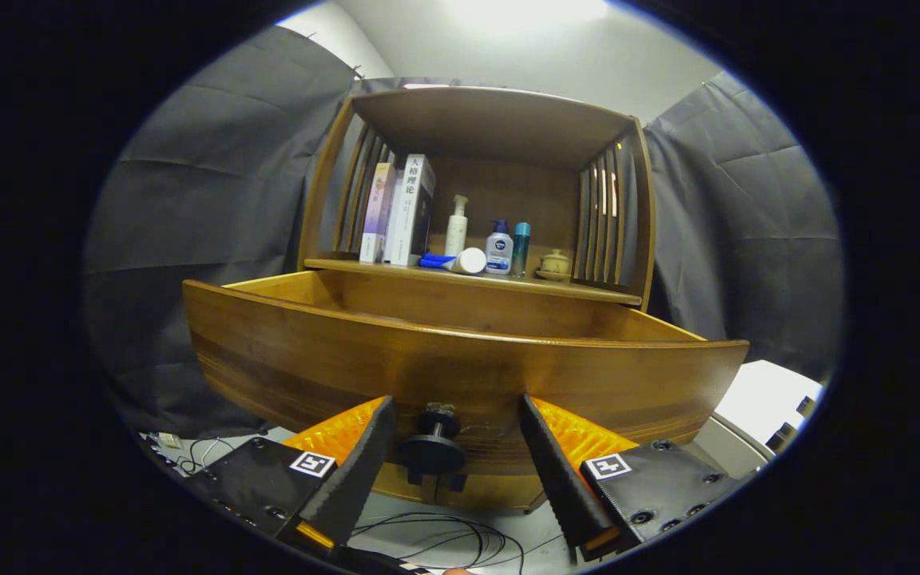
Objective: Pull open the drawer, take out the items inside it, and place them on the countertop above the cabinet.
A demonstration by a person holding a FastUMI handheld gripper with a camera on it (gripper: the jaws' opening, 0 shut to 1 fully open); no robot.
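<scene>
low, close gripper view along the fingers (364, 455) toward the drawer (460, 375)

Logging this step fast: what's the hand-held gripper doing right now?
Hand-held gripper: open, fingers either side of the drawer knob, not pressing it, holding nothing.

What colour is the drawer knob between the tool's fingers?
Black, clearest in the gripper view: the knob sits between the open tool fingers.

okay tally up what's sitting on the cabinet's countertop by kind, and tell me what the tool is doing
Books: 3
Upright bottles: 3
Tube lying down: 1
Small lidded jar: 1
Total: 8
Tool: open, fingers either side of the drawer knob, not touching it.
</scene>
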